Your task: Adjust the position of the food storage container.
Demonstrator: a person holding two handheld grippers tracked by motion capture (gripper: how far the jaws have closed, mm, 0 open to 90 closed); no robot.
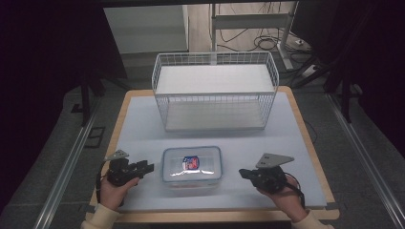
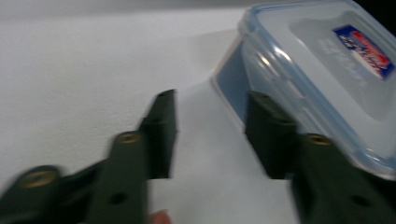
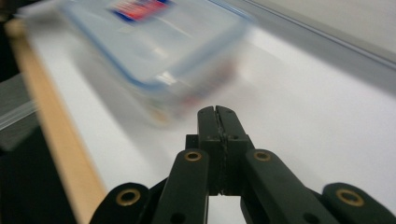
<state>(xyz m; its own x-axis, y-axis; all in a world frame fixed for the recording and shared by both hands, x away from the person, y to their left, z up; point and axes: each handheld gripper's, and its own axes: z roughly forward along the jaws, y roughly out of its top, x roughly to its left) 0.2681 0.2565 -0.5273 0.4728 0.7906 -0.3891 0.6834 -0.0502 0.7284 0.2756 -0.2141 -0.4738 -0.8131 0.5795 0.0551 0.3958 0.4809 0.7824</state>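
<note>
A clear plastic food box (image 1: 192, 165) with a blue-rimmed snap lid sits near the front of the white table (image 1: 296, 143), between the two grippers. On the lid is a small sticker (image 1: 190, 162) in red, white and blue — its lettering is too small and too blurred to read in any of the pictures. What the box holds cannot be made out through the glare on the lid.

Behind it, toward the far edge of the table, stands a white wire basket (image 1: 215, 90) on its side, its open face toward the person; a white shelf board lies across its upper part and the lower compartment holds nothing that can be seen.

The left gripper (image 1: 143, 168) rests just beside the box's left end, pointing at it. In the left gripper view its jaws stand apart with only bare table in the gap, one jaw close against the box's (image 2: 317, 74) side wall; whether it touches is hard to tell. The sticker (image 2: 363, 50) shows there as a striped patch, unreadable.

The right gripper (image 1: 244, 173) is held a little off the box's right end, not touching it. In the right gripper view (image 3: 216, 114) its jaws are pressed together with nothing between them — the box (image 3: 154, 51) lies ahead, smeared by motion blur.
</note>
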